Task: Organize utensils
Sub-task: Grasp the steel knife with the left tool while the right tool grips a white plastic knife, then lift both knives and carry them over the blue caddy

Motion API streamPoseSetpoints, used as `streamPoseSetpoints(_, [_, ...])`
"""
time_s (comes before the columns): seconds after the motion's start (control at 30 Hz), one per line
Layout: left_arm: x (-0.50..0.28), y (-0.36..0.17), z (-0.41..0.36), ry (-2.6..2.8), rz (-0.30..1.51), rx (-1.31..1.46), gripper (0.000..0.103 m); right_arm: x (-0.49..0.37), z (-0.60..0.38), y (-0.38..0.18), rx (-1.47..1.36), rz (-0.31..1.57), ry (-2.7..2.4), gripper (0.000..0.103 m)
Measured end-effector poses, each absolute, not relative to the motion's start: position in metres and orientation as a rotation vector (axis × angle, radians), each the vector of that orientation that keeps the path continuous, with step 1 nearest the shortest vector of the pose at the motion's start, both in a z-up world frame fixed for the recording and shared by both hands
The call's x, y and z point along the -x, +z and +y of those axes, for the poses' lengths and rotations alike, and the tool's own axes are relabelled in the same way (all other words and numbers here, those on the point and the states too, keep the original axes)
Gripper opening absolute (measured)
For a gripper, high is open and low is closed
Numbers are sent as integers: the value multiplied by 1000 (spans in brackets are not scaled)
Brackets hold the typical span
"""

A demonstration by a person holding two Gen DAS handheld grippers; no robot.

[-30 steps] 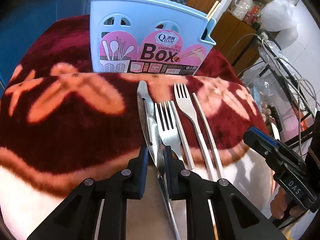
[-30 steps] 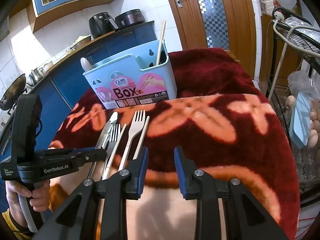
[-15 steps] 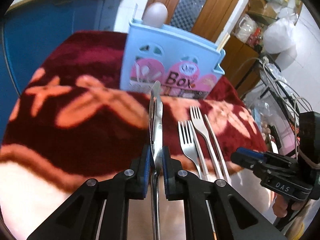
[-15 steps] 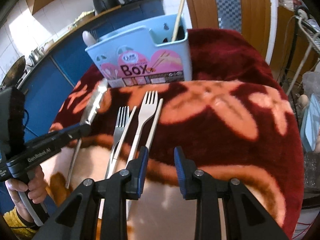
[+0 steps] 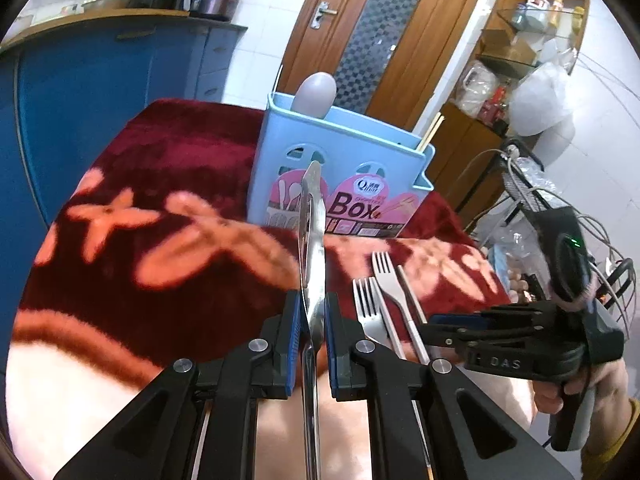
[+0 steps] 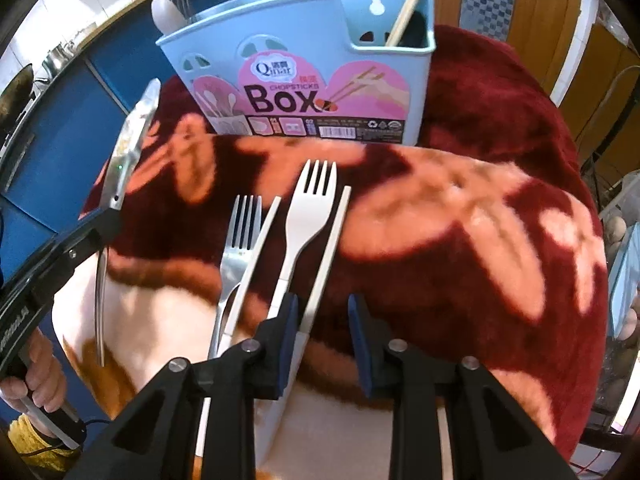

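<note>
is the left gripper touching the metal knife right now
Touching. In the left wrist view the left gripper has its blue pads pressed on both sides of the metal knife, which is lifted off the blanket.

The right gripper is hovering low over the red floral blanket with its jaws standing apart; a white chopstick is lying between them, just beside the white fork; a metal fork and a second white chopstick are lying to their left; the blue chopsticks box is standing behind, holding a wooden chopstick and a spoon; at the left, the left gripper is holding a knife lifted off the blanket.
</note>
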State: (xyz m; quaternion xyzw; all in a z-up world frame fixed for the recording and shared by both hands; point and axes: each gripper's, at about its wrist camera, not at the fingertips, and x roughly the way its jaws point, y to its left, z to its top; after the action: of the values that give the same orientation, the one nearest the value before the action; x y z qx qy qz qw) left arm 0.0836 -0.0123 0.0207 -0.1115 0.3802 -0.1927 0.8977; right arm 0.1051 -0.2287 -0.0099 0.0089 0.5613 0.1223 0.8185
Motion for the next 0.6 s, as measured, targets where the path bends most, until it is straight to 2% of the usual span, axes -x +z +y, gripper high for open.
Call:
streamPoseSetpoints(0.07, [-83, 21, -11, -404, 778, 234, 11, -110, -228, -11, -21, 1210, 257, 25])
streamPoseSetpoints(0.13, [-82, 22, -11, -406, 771, 238, 11, -114, -231, -11, -31, 1219, 245, 14])
streamPoseSetpoints(0.3, [-79, 25, -13, -420, 753, 248, 11, -113, -241, -10, -111, 1191, 255, 7])
streamPoseSetpoints(0.6, [-70, 51, -24, -469, 620, 235, 11, -86, -266, 27, -219, 913, 296, 7])
